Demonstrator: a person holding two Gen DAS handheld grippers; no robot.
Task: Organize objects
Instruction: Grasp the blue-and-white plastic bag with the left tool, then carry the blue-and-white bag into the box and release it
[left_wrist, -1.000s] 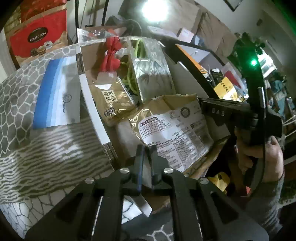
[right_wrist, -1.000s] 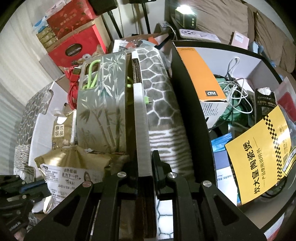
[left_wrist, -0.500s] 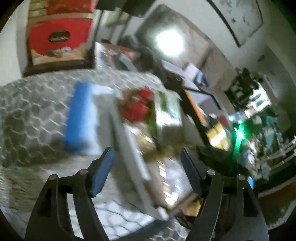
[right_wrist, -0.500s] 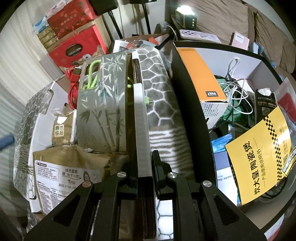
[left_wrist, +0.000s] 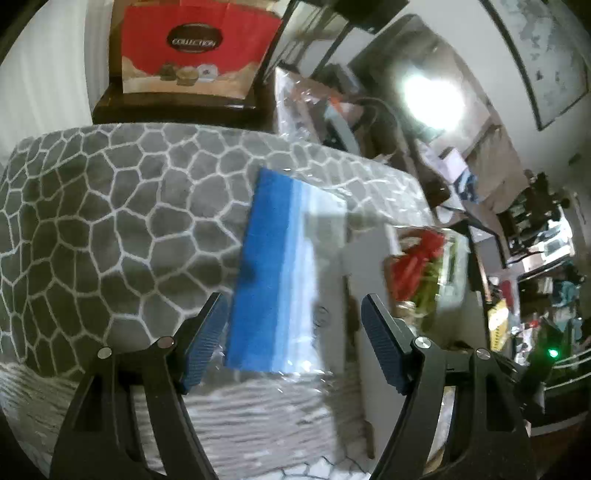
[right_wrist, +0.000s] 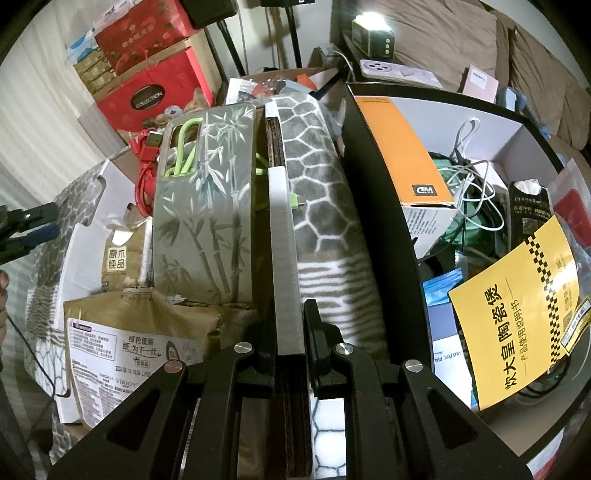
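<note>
A flat plastic packet with blue stripes (left_wrist: 280, 277) lies on the grey honeycomb blanket (left_wrist: 110, 221). My left gripper (left_wrist: 293, 332) hovers over its near end, open, blue pads either side and touching nothing. It also shows at the left edge of the right wrist view as the left gripper (right_wrist: 26, 229). My right gripper (right_wrist: 290, 332) is shut on the white-edged wall of the cardboard box (right_wrist: 282, 258). Inside the box are a bamboo-print phone case (right_wrist: 207, 206), red cable (right_wrist: 146, 173) and gold tissue pack (right_wrist: 147, 332).
Right of the box stands a black-rimmed bin (right_wrist: 384, 221) with an orange box (right_wrist: 402, 155), white cables and a yellow leaflet (right_wrist: 517, 332). A red gift bag (left_wrist: 192, 48) stands behind the blanket. The box's near wall (left_wrist: 351, 295) runs right of the packet.
My left gripper, shut a second ago by the gold pack in the box, has opened and swung left over the blue-striped packet. The gold pack now lies flat. The right gripper has not moved.
</note>
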